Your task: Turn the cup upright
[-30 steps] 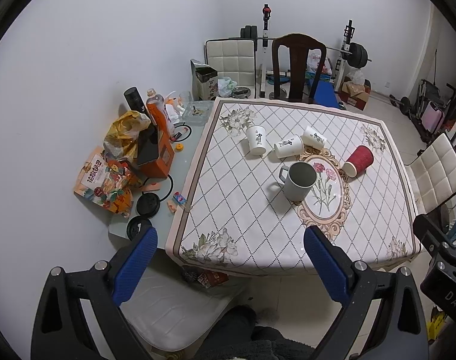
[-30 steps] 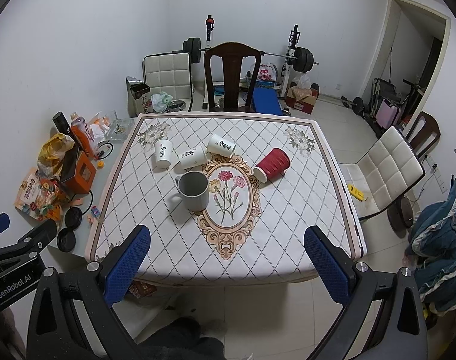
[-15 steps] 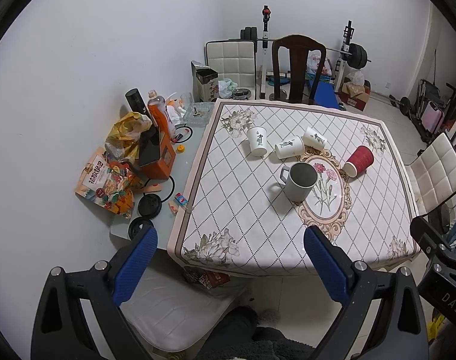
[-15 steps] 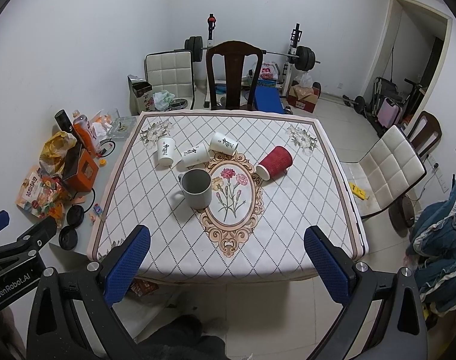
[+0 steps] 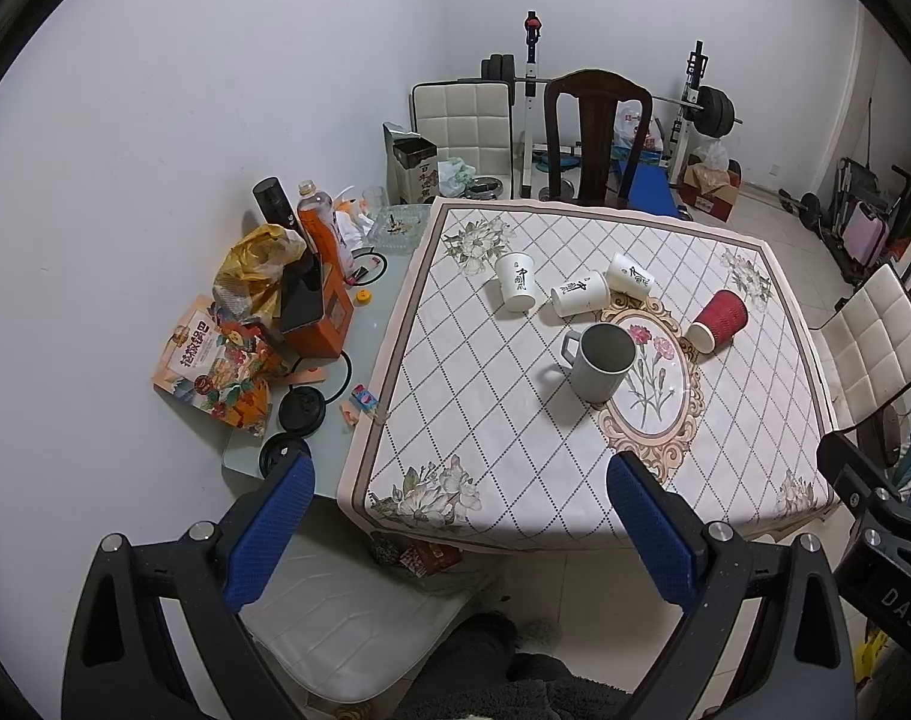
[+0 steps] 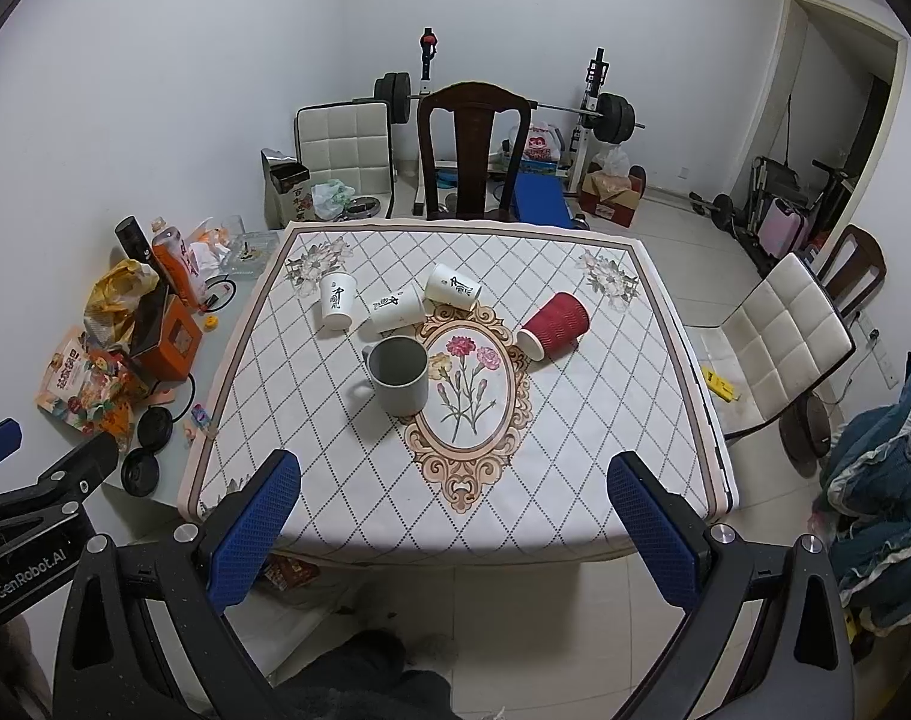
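A red ribbed paper cup (image 5: 718, 319) (image 6: 555, 324) lies on its side on the table (image 5: 485, 420) (image 6: 605, 420), right of the flower medallion. Three white paper cups (image 5: 578, 293) (image 6: 395, 311) lie tipped over further back. A grey mug (image 5: 602, 361) (image 6: 400, 375) stands upright near the middle. My left gripper (image 5: 458, 531) and my right gripper (image 6: 464, 531) are both open and empty, held off the table's near edge, well short of the cups.
A side table (image 5: 371, 324) at the left holds snack bags, an orange box, bottles and lids. A dark wooden chair (image 6: 470, 150) stands behind the table, white chairs at the right (image 6: 785, 336) and near left (image 5: 347, 612). Weights stand by the wall.
Both grippers have drifted slightly closer to the table and a little up. The cups and the mug have not moved.
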The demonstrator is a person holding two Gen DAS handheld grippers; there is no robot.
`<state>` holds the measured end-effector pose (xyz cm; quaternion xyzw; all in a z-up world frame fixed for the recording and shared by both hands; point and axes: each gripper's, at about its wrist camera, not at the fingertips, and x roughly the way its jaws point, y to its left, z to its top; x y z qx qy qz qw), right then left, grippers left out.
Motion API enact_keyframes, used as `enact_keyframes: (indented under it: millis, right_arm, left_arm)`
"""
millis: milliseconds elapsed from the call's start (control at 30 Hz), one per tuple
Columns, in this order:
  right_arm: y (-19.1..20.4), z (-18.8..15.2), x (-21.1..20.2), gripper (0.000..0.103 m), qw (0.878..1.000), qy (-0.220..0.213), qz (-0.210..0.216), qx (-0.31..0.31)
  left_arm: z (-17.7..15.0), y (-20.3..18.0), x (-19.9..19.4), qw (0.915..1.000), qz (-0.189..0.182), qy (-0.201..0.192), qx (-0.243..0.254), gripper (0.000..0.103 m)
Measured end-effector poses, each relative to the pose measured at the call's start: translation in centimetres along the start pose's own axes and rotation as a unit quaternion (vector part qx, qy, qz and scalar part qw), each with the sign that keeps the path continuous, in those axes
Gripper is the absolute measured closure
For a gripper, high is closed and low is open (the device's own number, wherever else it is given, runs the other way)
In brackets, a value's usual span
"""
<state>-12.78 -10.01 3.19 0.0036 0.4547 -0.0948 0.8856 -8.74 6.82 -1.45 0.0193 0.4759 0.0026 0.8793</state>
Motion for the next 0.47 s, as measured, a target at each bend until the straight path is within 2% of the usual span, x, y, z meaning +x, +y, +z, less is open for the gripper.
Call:
enact_keyframes:
  millis: [467]
  right_arm:
    - [0.55, -0.04, -0.05, 0.000, 1.000, 0.002, 0.004, -0.002]
  left_arm:
    - [0.11, 0.47, -0.23, 1.0000, 0.003, -0.001, 0.001, 0.003]
